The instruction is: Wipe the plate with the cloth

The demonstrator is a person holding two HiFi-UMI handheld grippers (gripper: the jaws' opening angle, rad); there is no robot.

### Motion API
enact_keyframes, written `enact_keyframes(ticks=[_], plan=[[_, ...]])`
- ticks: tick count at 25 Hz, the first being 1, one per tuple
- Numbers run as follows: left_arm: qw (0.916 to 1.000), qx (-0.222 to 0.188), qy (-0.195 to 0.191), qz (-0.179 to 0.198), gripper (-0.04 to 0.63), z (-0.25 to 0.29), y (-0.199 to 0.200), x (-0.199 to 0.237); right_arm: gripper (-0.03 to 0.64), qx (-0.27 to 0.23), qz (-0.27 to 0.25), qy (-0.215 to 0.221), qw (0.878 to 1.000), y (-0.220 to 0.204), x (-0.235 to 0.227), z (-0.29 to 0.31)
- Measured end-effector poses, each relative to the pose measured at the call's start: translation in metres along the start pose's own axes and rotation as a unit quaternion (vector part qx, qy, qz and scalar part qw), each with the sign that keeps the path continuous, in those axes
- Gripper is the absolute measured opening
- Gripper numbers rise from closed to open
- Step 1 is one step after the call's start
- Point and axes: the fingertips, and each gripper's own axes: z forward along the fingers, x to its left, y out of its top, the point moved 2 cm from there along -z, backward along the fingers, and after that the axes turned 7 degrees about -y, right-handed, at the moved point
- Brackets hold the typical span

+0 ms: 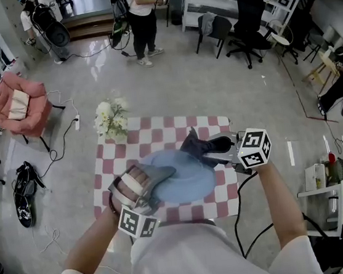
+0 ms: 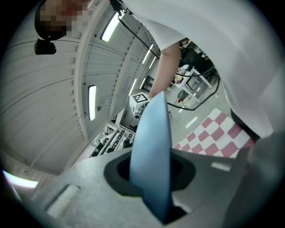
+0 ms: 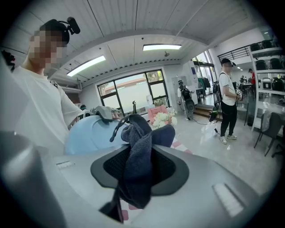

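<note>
Over the checkered bench (image 1: 158, 132), my left gripper (image 1: 159, 176) clenches its fingers on the plate (image 1: 185, 176) rim. My right gripper (image 1: 209, 148) has its fingers grasping the cloth (image 1: 194, 143) at the plate's far-right edge. I judge the wiping barely begun.

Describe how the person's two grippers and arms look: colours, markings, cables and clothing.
The left gripper and right gripper are both grey, with black recesses around the jaws. Each carries a white cube with black square markers. A black cable hangs from the right one. The person wears a white short-sleeved T-shirt.
</note>
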Motion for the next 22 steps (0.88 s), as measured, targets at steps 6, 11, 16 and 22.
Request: enact_keyframes(ticks=[6,11,16,22], plan=[[0.9996,-0.01,-0.002,0.025,0.077,0.004,0.008,-0.001,0.133,0.028,-0.026,-0.014,0.999,-0.001,-0.008,0.006],[0.9993,-0.006,-0.012,0.035,0.077,0.005,0.009,-0.006,0.132,0.065,-0.05,0.022,0.996,-0.001,0.012,0.011],[0.999,0.0,-0.017,0.041,0.077,0.007,0.011,-0.01,0.13,0.087,-0.063,0.055,0.993,0.001,0.033,0.009],[0.999,0.011,-0.018,0.04,0.075,0.009,0.009,-0.014,0.131,0.077,-0.074,0.083,0.991,0.012,0.058,0.008]])
